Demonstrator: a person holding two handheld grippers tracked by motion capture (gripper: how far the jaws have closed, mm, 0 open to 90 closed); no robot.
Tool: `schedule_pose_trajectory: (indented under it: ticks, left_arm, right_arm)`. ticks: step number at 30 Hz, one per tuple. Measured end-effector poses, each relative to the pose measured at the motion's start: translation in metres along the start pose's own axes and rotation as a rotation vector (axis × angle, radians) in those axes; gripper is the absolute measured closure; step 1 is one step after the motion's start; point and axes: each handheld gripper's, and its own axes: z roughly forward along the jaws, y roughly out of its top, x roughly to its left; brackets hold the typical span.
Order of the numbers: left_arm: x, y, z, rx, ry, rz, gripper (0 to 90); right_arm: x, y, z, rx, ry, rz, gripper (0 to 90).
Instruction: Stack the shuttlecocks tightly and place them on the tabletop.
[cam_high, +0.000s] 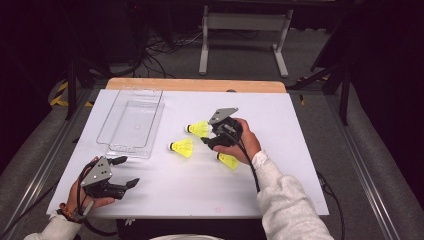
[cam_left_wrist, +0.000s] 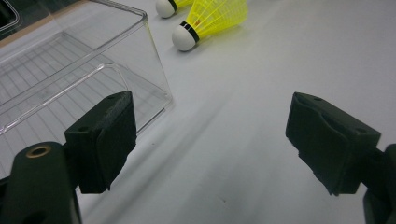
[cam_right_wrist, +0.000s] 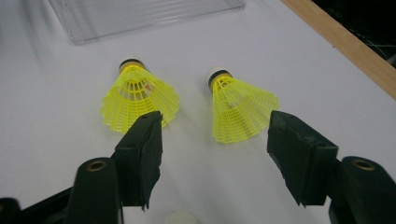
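Three yellow shuttlecocks lie on the white table: one at the middle (cam_high: 182, 147), one farther back (cam_high: 199, 129), and one by the person's right hand (cam_high: 228, 161). My right gripper (cam_high: 207, 134) hovers low between them, pointing left, with its jaws open. In the right gripper view, two shuttlecocks lie skirt-first just past the jaw tips (cam_right_wrist: 217, 135), one on the left (cam_right_wrist: 139, 98) and one on the right (cam_right_wrist: 240, 109); neither is touched. A white cork (cam_right_wrist: 180, 218) peeks in at the bottom edge. My left gripper (cam_high: 127, 172) rests near the front left, open and holding nothing (cam_left_wrist: 210, 121).
A clear plastic container (cam_high: 131, 122) stands at the back left, close to my left gripper's jaw (cam_left_wrist: 93, 70). The table's wooden far edge (cam_high: 195, 85) runs behind it. Beyond my left jaws lie two shuttlecocks, one nearer (cam_left_wrist: 210, 18) and one farther (cam_left_wrist: 166, 7).
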Motion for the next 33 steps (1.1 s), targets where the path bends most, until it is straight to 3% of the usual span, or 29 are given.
schedule_pose_trajectory:
  ticks: [6, 14, 19, 33]
  left_arm:
    - [0.001, -0.001, -0.001, -0.002, -0.001, -0.001, 17.4]
    - [0.001, -0.001, -0.001, -0.002, -0.003, 0.001, 17.2]
    - [0.001, -0.001, -0.001, -0.002, -0.002, 0.004, 17.1]
    - [0.001, -0.001, -0.001, 0.000, -0.003, 0.003, 16.5]
  right_arm:
    - [-0.007, 0.008, 0.024, 0.091, 0.052, -0.007, 40.3]
    - [-0.012, 0.007, 0.052, 0.188, 0.077, -0.028, 44.1]
    - [-0.016, 0.006, 0.059, 0.204, 0.076, -0.020, 48.2]
    - [-0.019, 0.010, 0.072, 0.190, 0.085, -0.007, 71.1]
